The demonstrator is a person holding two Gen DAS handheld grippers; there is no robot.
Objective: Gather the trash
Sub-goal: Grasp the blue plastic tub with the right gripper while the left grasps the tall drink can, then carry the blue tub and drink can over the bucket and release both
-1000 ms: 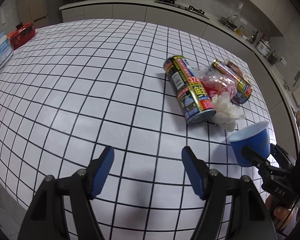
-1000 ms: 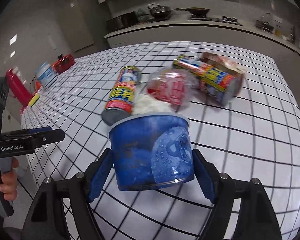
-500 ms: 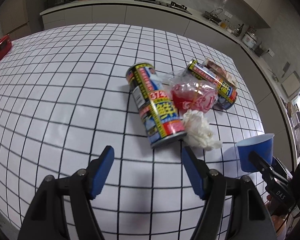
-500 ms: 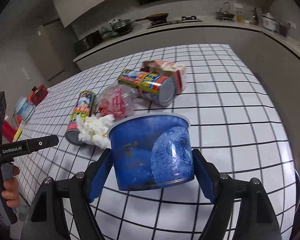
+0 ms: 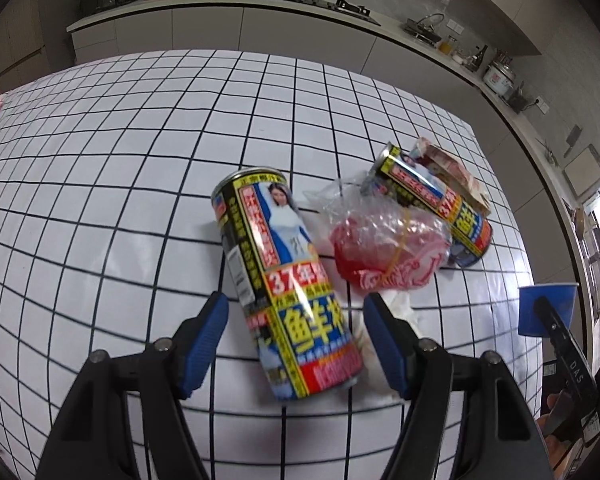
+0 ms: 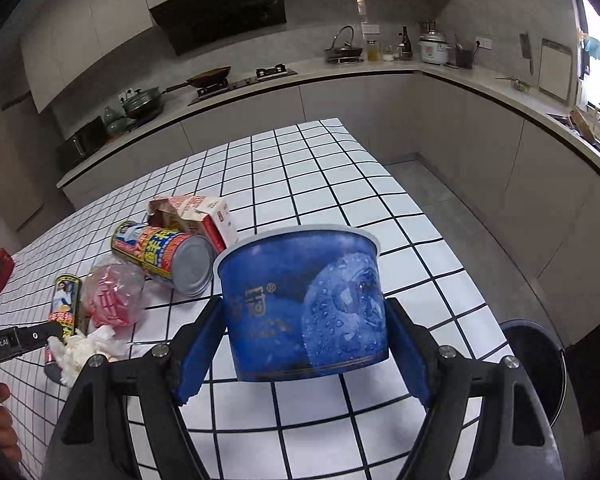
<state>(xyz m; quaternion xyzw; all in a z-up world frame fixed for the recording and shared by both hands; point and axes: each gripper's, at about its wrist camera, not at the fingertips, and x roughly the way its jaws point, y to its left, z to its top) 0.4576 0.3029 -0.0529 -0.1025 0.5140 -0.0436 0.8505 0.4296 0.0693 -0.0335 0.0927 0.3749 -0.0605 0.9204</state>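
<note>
The right gripper (image 6: 304,344) is clamped on a blue paper cup (image 6: 302,304), one finger pad pressed on each side of the cup wall, and holds the cup upright above the white tiled table (image 6: 324,184). A dark round bin (image 6: 540,364) stands on the floor just beyond the table edge, to the right of the cup. The left gripper (image 5: 296,344) is spread wide, with its jaws on either side of the near end of a yellow-labelled can (image 5: 288,300) that lies on its side on the table (image 5: 100,184); whether the pads touch the can cannot be told. Just right of this can lies a crumpled clear plastic bag with red contents (image 5: 384,244), and a wad of white tissue (image 5: 404,312) sits at the right jaw. A second can (image 5: 432,204) lies on its side beyond the bag, touching a torn carton (image 5: 456,172) behind it. The blue cup (image 5: 544,308) appears far right of the can.
</note>
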